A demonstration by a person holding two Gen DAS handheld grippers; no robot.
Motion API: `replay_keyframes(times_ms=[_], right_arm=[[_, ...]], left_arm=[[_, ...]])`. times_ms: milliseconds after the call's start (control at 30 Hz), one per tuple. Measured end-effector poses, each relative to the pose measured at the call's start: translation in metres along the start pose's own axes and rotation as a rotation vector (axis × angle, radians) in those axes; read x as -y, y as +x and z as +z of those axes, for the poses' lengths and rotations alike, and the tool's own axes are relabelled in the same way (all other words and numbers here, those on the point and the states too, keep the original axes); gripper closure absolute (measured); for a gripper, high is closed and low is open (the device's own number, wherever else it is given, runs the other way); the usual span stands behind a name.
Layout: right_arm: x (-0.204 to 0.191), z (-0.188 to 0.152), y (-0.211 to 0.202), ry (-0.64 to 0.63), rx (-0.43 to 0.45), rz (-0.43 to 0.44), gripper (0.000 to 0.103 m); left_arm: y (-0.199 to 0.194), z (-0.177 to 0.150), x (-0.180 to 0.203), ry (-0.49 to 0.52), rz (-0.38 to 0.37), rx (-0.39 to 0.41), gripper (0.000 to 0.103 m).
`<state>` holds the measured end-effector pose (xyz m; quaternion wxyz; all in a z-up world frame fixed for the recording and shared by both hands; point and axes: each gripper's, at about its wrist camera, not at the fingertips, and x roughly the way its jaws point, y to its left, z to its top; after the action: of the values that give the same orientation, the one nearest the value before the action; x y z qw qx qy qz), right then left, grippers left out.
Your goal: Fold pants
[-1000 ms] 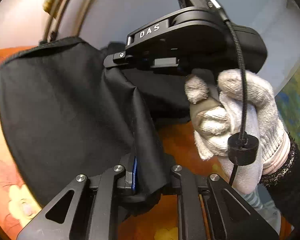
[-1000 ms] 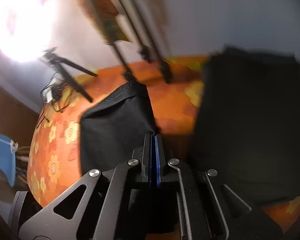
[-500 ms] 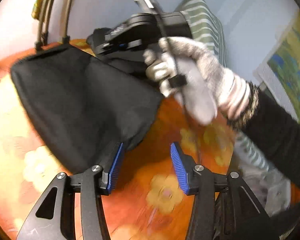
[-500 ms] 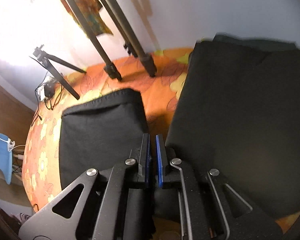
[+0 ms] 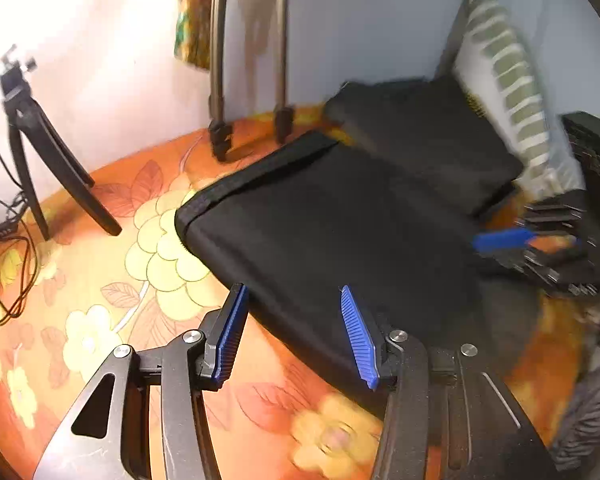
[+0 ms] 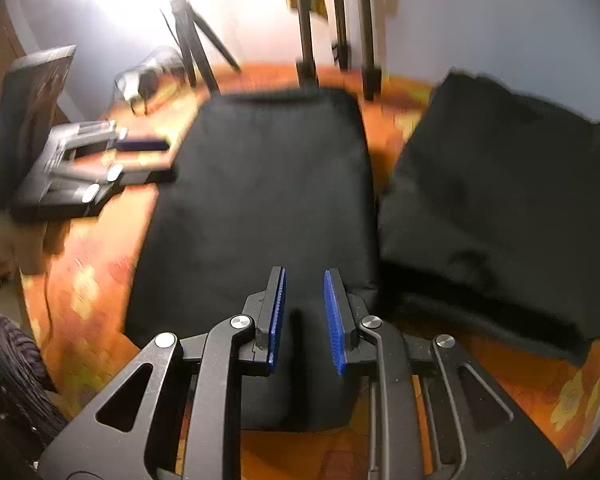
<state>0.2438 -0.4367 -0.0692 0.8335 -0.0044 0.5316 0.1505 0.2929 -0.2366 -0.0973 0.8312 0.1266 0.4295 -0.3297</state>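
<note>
At the left of the right wrist view, the left hand-held gripper (image 6: pixel 140 156) hovers beside the folded black pants (image 6: pixel 260 200), its jaws spread wide and empty. The pants lie flat mid-frame on the orange floral bedspread (image 6: pixel 88 280), apparently a finished fold. The right hand-held gripper (image 6: pixel 304 316), lower centre, is partly open above their near edge, gripping nothing, with a second dark folded garment (image 6: pixel 500 208) to the right.

Black folded pants (image 5: pixel 340 216) lie on an orange bedspread (image 5: pixel 100 280) patterned with yellow flowers; a green-and-white striped pillow (image 5: pixel 512 80) stands behind, blue pads (image 6: pixel 278 316) lining black claws.
</note>
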Motion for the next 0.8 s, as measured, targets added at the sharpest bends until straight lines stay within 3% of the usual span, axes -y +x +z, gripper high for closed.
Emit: replay_keyframes(times_ms=[100, 200, 233, 300, 500, 600, 700, 767, 800], right_arm=[[0.01, -0.003, 0.013, 0.021, -0.022, 0.003, 0.082], [0.023, -0.002, 0.022, 0.048, -0.034, 0.037, 0.082], [0.024, -0.003, 0.024, 0.048, -0.04, 0.037, 0.082], [0.025, -0.003, 0.023, 0.045, -0.053, 0.039, 0.082], [0.011, 0.0, 0.028, -0.066, -0.093, -0.026, 0.082], [0.009, 0.005, 0.021, -0.088, -0.11, -0.027, 0.082], [0.01, 0.02, 0.001, -0.084, -0.067, -0.001, 0.082], [0.015, 0.039, -0.014, -0.052, 0.001, 0.026, 0.073], [0.019, 0.047, -0.018, -0.035, 0.032, 0.021, 0.055]], left_arm=[[0.027, -0.003, -0.015, -0.07, -0.003, -0.028, 0.055], [0.034, -0.006, -0.024, -0.077, 0.011, -0.033, 0.051], [0.038, -0.004, -0.026, -0.059, 0.03, -0.033, 0.04], [0.041, 0.002, -0.031, -0.066, 0.036, -0.024, 0.038], [0.049, 0.024, -0.059, -0.135, 0.055, 0.022, 0.03], [0.042, 0.027, -0.059, -0.11, 0.073, 0.033, 0.03], [0.012, 0.023, -0.07, -0.161, 0.036, 0.075, 0.033], [-0.007, 0.016, -0.074, -0.215, 0.002, 0.093, 0.033], [-0.016, 0.01, -0.072, -0.236, -0.019, 0.094, 0.033]])
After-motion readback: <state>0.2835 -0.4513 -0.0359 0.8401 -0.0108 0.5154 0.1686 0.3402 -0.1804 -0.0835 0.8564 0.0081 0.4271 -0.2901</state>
